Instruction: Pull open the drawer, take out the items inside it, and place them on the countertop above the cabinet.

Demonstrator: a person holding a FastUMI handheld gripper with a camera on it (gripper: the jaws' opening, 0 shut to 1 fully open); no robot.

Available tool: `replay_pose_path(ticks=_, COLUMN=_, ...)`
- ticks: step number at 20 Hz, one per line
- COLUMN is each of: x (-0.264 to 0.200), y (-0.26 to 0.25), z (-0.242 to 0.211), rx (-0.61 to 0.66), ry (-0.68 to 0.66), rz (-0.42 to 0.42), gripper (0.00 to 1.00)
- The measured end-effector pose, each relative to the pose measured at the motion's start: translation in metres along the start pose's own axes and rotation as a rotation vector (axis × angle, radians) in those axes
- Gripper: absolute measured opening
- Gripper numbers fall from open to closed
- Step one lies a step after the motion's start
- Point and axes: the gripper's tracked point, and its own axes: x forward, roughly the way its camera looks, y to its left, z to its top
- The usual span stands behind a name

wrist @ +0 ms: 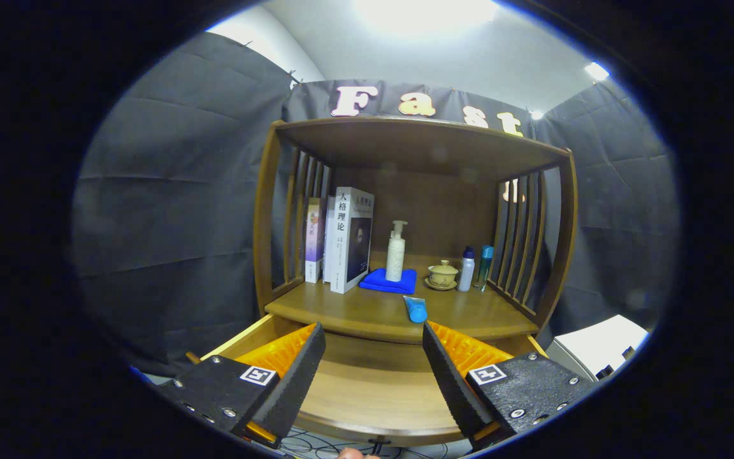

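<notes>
The drawer (373, 389) is pulled open and looks empty beneath the tongs (373, 373), spread apart and holding nothing, while a blue tube (415, 309) already lies on the bench (469, 319).

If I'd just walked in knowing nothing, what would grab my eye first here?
Probably the gripper, its two fingers spread open and holding nothing, poised over the pulled-out wooden drawer, whose visible bottom looks bare. Beyond them, a blue tube lies near the front edge of the countertop. Farther back stand upright books, a white pump bottle on a folded blue cloth, a small lidded cup and two slim bottles.
</notes>
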Motion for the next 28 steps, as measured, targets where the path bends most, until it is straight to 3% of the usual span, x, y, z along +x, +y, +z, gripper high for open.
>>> replay_pose_path(ticks=10, x=-0.073, y=0.034, z=-0.085, rx=0.072, ry=0.028, rz=0.019, gripper=0.94)
replay_pose_path(ticks=18, x=-0.065, y=0.019, z=-0.137, rx=0.082, ry=0.116, rz=-0.048, gripper=0.94)
replay_pose_path(ticks=28, x=-0.046, y=-0.017, z=-0.16, rx=0.098, ry=0.159, rz=-0.179, gripper=0.94)
